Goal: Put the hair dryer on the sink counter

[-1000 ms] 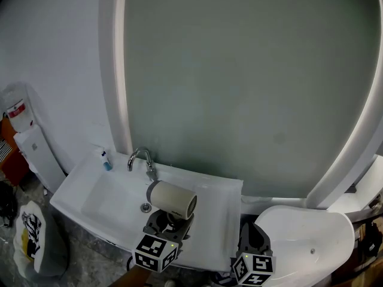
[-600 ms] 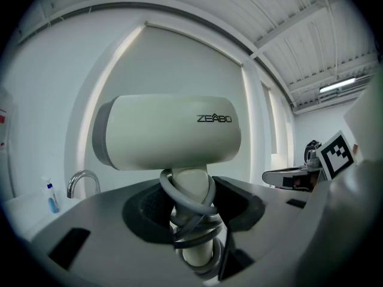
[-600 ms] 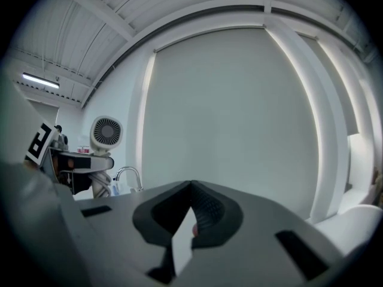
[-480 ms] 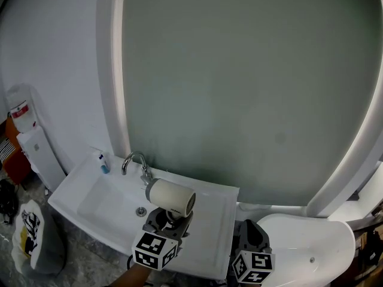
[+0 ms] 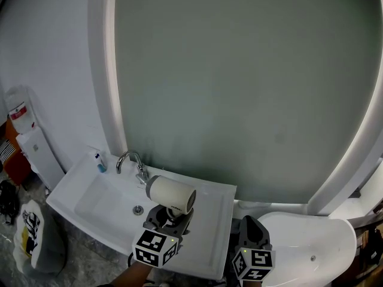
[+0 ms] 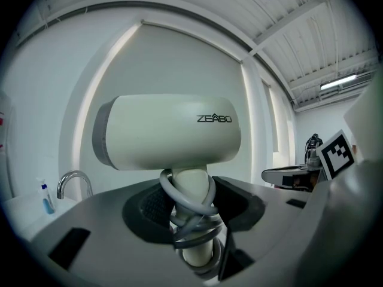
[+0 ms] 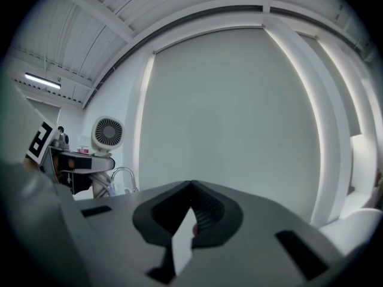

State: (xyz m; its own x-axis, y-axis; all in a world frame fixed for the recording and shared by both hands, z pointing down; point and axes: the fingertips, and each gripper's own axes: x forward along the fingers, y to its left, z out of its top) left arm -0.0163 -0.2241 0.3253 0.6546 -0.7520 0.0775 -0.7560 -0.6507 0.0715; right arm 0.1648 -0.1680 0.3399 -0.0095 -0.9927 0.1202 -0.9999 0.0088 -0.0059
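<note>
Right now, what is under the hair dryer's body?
Under the hair dryer its cord-wrapped handle goes down into the left gripper, clamped there. Below lies the white sink counter. The gripper covers the handle's end and the counter beneath.

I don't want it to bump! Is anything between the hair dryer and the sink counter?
Nothing visible. The cream hair dryer, in the left gripper, hangs over a bare part of the white sink counter.

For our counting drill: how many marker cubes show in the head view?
2: one marker cube below the hair dryer, another right of the sink counter. None seems hidden.
</note>
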